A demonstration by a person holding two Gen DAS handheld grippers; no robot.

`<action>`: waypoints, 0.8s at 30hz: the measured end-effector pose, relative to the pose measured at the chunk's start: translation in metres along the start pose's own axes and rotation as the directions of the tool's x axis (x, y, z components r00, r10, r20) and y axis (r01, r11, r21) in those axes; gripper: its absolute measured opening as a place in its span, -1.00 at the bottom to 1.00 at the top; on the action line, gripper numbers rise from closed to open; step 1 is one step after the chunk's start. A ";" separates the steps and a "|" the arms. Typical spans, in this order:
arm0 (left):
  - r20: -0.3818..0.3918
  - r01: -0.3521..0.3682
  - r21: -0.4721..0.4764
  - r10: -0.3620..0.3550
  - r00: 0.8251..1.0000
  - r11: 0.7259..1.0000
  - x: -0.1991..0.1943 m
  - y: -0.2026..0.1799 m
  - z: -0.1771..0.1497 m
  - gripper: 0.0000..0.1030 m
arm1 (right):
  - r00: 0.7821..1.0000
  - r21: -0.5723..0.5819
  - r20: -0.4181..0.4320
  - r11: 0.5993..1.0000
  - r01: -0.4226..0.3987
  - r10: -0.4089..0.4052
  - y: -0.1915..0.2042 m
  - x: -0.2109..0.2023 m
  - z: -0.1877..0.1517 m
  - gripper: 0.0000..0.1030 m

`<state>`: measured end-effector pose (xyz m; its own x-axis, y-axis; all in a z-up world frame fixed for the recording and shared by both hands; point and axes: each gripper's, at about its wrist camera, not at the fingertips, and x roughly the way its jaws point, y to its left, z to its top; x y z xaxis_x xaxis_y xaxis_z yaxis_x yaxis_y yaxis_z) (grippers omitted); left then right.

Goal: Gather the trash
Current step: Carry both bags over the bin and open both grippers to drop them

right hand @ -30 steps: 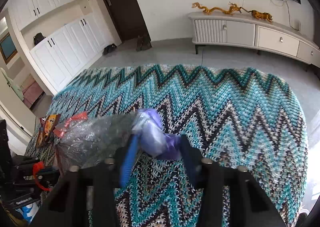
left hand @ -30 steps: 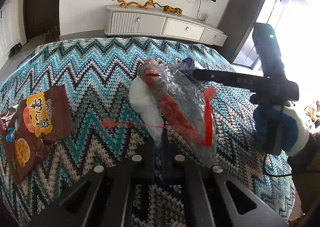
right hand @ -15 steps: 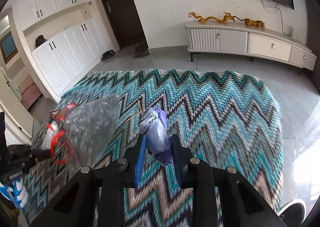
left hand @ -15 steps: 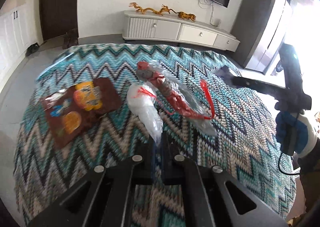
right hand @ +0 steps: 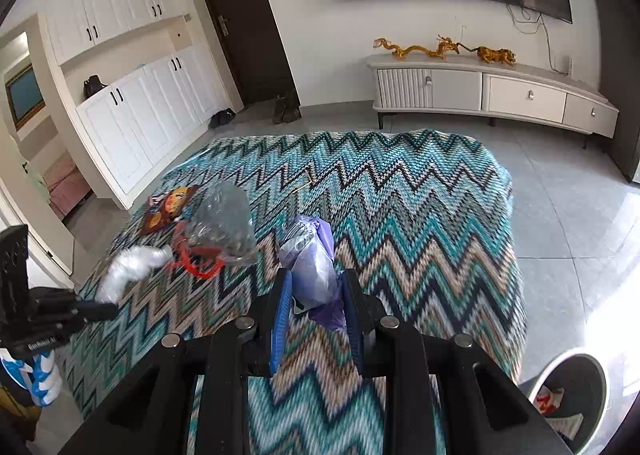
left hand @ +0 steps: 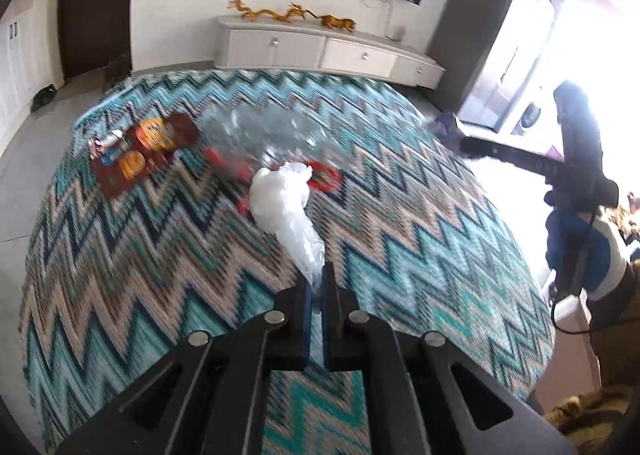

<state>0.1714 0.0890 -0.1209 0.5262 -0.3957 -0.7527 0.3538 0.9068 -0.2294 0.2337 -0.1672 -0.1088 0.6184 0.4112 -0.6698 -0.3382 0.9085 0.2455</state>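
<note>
My left gripper (left hand: 317,283) is shut on the tail of a white plastic bag (left hand: 280,203), held above the zigzag blanket (left hand: 400,235); the bag also shows in the right wrist view (right hand: 132,269). My right gripper (right hand: 316,295) is shut on a crumpled purple plastic bag (right hand: 314,259), lifted above the blanket (right hand: 420,223). A clear plastic bag with red handles (right hand: 218,233) lies on the blanket between them; it shows blurred in the left wrist view (left hand: 272,135). A brown snack wrapper (left hand: 144,151) lies flat at the far left, also in the right wrist view (right hand: 168,207).
A trash bin (right hand: 572,391) with paper in it stands on the floor at the lower right, beside the blanket's edge. A white TV cabinet (right hand: 492,95) stands at the far wall. White cupboards (right hand: 132,127) line the left side.
Both grippers have risen and pulled back with their bags. The clear bag has dropped from my left gripper's hold onto the blanket. The right gripper shut on the purple bag and swung right.
</note>
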 end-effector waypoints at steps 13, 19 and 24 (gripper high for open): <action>0.067 0.010 0.099 -0.017 0.998 0.995 -0.055 -0.063 -0.013 -0.94 | 0.993 0.033 0.115 0.999 0.018 -0.021 -0.004 -0.097 -0.033 -0.53; 0.078 0.008 0.161 -0.021 0.997 0.987 -0.060 -0.095 -0.004 -0.94 | 0.988 0.061 0.149 0.998 0.031 -0.040 -0.020 -0.130 -0.058 -0.53; 0.069 0.018 0.236 -0.035 0.997 0.972 -0.054 -0.131 0.012 -0.94 | 0.980 0.116 0.179 0.991 0.065 -0.085 -0.049 -0.157 -0.079 -0.53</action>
<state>0.1059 -0.0099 -0.0432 0.5658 -0.4367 -0.6994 0.5358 0.8395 -0.0908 0.0973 -0.2817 -0.0710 0.7618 0.3388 -0.5521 -0.2128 0.9359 0.2807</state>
